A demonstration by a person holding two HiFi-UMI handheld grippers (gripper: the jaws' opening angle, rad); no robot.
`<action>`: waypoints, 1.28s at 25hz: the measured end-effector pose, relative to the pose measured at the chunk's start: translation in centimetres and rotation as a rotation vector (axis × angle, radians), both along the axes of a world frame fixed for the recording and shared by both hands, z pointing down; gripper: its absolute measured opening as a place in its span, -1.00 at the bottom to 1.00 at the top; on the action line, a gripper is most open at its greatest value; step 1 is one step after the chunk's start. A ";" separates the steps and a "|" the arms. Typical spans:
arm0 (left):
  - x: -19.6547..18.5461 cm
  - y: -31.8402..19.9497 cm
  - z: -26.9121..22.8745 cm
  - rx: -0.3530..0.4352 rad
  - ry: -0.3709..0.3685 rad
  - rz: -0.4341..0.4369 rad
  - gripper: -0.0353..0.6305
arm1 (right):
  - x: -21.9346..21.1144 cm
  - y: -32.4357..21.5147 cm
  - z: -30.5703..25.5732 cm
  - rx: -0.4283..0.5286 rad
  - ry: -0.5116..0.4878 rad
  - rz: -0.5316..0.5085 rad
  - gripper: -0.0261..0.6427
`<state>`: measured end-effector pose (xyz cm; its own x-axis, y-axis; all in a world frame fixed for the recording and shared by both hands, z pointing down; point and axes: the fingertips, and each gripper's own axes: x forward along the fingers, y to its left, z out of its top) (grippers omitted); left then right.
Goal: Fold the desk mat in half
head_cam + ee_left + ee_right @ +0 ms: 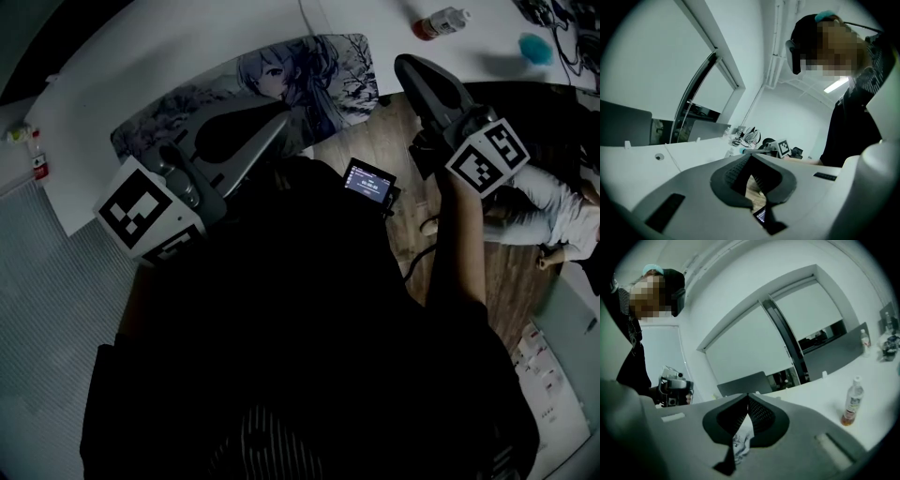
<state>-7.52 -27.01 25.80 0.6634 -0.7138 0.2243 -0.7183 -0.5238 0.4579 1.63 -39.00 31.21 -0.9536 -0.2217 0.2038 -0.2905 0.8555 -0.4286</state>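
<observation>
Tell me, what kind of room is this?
Probably an office or a workroom. There is a long white desk with a picture-printed desk mat on it, a drink bottle standing on a desk, and big covered windows along the wall.

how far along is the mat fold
Done: nothing yet; the desk mat lies flat, unfolded, on the white desk. In hand: nothing; left tongs and right tongs are both shut and empty. Left: grip an edge and fold it over in half.
</observation>
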 end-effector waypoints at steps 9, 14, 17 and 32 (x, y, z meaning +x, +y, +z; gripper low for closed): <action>3.0 -0.4 1.4 -0.063 0.054 0.064 -0.88 | 8.1 -1.7 11.6 -0.156 0.109 0.096 -0.86; 3.7 -0.2 1.9 -0.093 0.056 0.060 -0.88 | 11.1 -0.7 19.9 -0.222 0.238 0.060 -0.62; 3.8 0.2 2.3 -0.114 0.035 0.055 -0.88 | 11.6 0.3 25.4 -0.303 0.298 0.021 -0.49; 1.8 2.1 3.1 -0.171 -0.012 -0.082 -0.88 | 10.0 -0.2 38.0 -0.582 0.313 0.087 -0.05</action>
<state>-5.68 -24.90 28.87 0.6008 -0.7163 0.3549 -0.7617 -0.3781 0.5262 11.67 -39.25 69.21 -0.8134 -0.0653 0.5780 -0.5340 0.4778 -0.6975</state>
